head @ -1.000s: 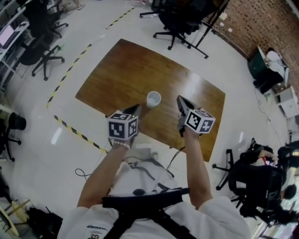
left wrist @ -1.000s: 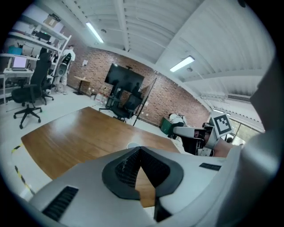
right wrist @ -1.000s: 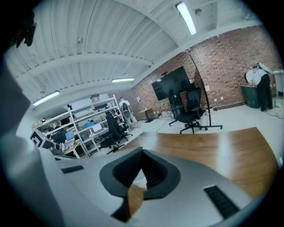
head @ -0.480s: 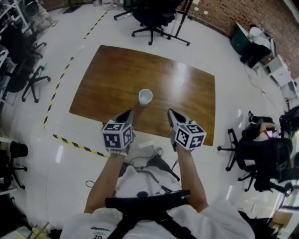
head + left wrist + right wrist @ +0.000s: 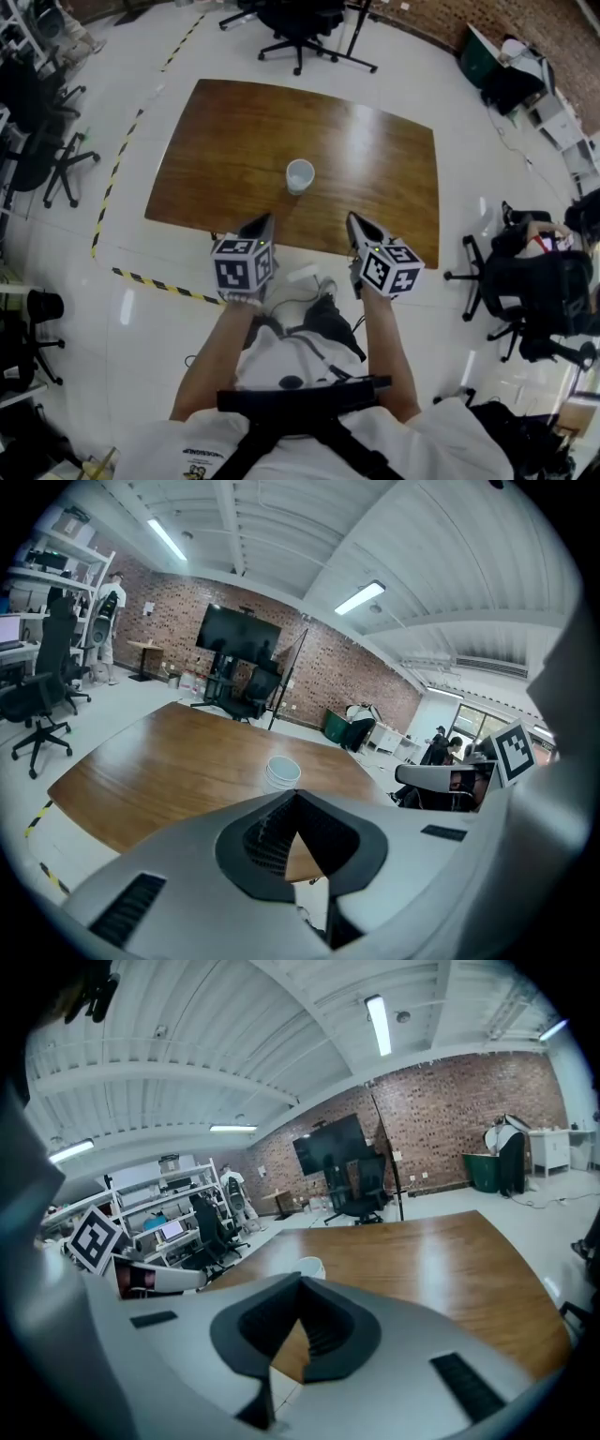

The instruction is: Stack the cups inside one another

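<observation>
At lower centre of the head view, my left gripper [image 5: 264, 222] and right gripper [image 5: 354, 221] hover closed and empty over the wooden table's [image 5: 225, 141] near edge. Farther up, mid-frame, the white cup stack [image 5: 300, 174] stands upright and looks nested, so I'd keep both clear of it.

table [image 5: 234, 150]: brown wood, glossy
office chair [image 5: 296, 23]: black, beyond table's far edge
floor tape [image 5: 117, 178]: yellow-black, left of table
seat cluster [image 5: 525, 291]: black, right of table

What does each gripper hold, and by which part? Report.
Nothing: the left gripper and right gripper are shut, empty; the white cups stand apart on the table.
</observation>
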